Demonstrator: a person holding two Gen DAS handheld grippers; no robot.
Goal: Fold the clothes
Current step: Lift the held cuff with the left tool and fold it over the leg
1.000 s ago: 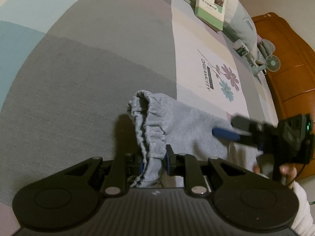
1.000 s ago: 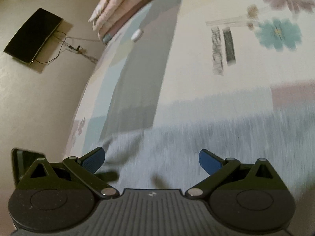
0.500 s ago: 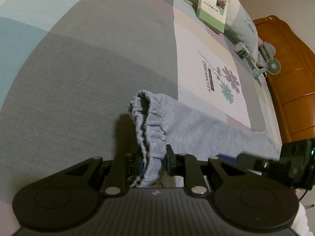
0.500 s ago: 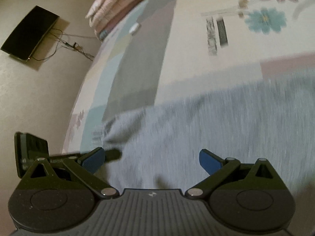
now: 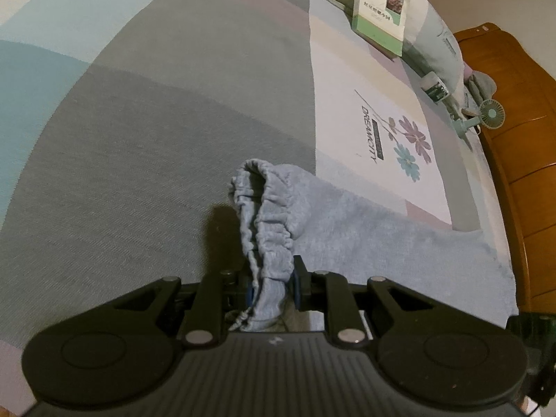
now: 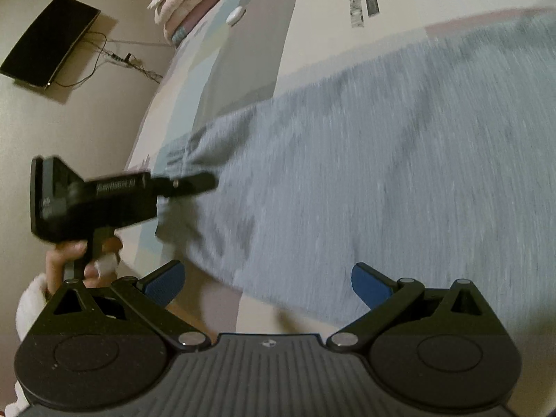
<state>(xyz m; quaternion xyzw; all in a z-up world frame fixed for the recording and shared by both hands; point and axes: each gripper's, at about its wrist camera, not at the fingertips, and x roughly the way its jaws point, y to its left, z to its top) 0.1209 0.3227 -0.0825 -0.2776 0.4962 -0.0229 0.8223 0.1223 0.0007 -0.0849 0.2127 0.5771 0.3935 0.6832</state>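
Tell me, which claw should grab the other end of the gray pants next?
Probably the right claw: it is open and empty just above the gray pants. The left claw is already shut on the waistband.

Right wrist view motion-blurred: grey trousers [image 6: 365, 173] smeared, weave and edges unreadable. Left gripper [image 6: 194, 184] blurred there too, fingers merge into one dark bar. Left wrist view: trouser waistband [image 5: 274, 243] bottom hidden behind gripper body; far trouser end cut by frame at right. Book [image 5: 380, 10] title too small to read. Right gripper barely visible at left view's lower-right edge.
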